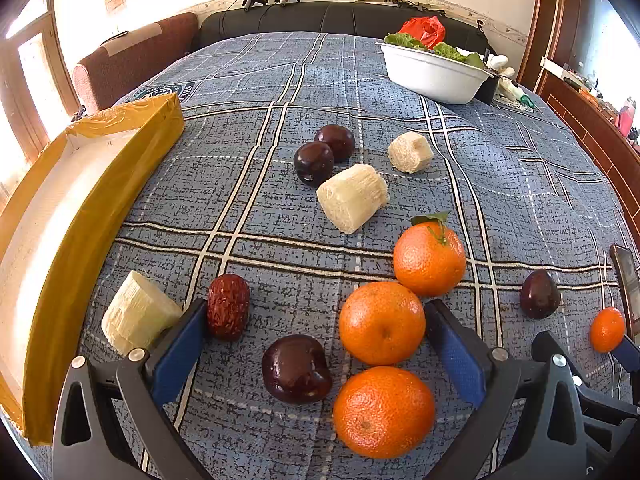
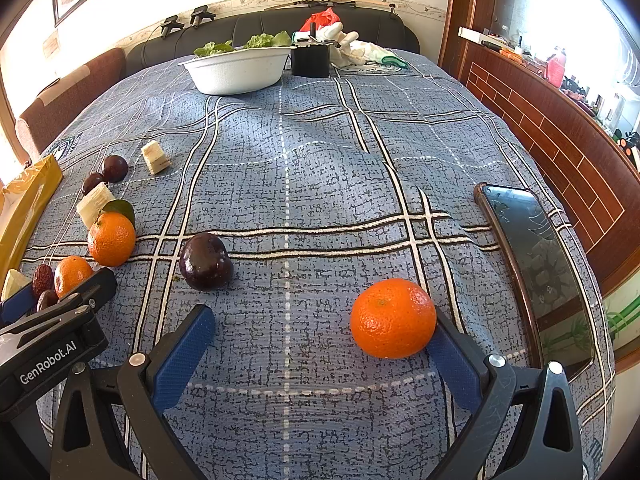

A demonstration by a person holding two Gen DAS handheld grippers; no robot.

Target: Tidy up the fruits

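Both tongs spread apart: left tongs low among crowded oranges, box wall leftward; right tongs beside orange, phone at worktop edge.

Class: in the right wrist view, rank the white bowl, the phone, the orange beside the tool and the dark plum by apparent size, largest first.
1. Phone
2. White bowl, though it sits far back, so likely bigger in reality
3. Orange
4. Dark plum
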